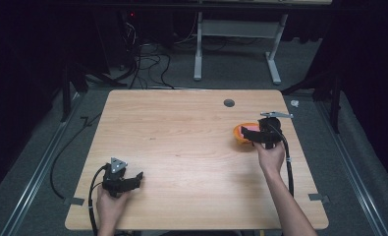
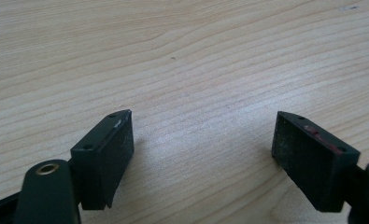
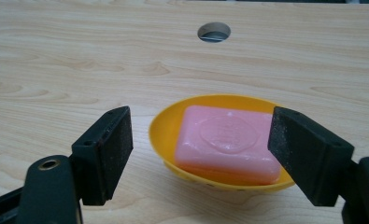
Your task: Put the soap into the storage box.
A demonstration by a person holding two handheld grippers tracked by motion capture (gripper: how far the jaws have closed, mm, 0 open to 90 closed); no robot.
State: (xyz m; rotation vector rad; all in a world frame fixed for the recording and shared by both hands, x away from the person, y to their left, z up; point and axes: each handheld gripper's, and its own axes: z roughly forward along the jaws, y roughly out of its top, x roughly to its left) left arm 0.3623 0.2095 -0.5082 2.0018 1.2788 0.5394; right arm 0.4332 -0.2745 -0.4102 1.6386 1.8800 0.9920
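A pink bar of soap [image 3: 226, 142] lies in a shallow yellow-orange dish [image 3: 166, 126] on the right part of the wooden table; in the high view the dish [image 1: 238, 132] shows just left of my right gripper [image 1: 254, 136]. My right gripper [image 3: 201, 154] is open, its jaws standing either side of the dish's near half without touching the soap. My left gripper [image 1: 137, 178] rests low near the table's front left, held by a hand. In the left gripper view my left gripper [image 2: 203, 154] is open over bare wood with nothing between the jaws.
A round cable hole [image 1: 229, 103] sits near the table's far edge, also seen as the hole [image 3: 214, 31] beyond the dish. Cables trail from both grippers off the front edge. Beyond the table stand a white desk frame [image 1: 198, 49] and floor cables [image 1: 147, 64].
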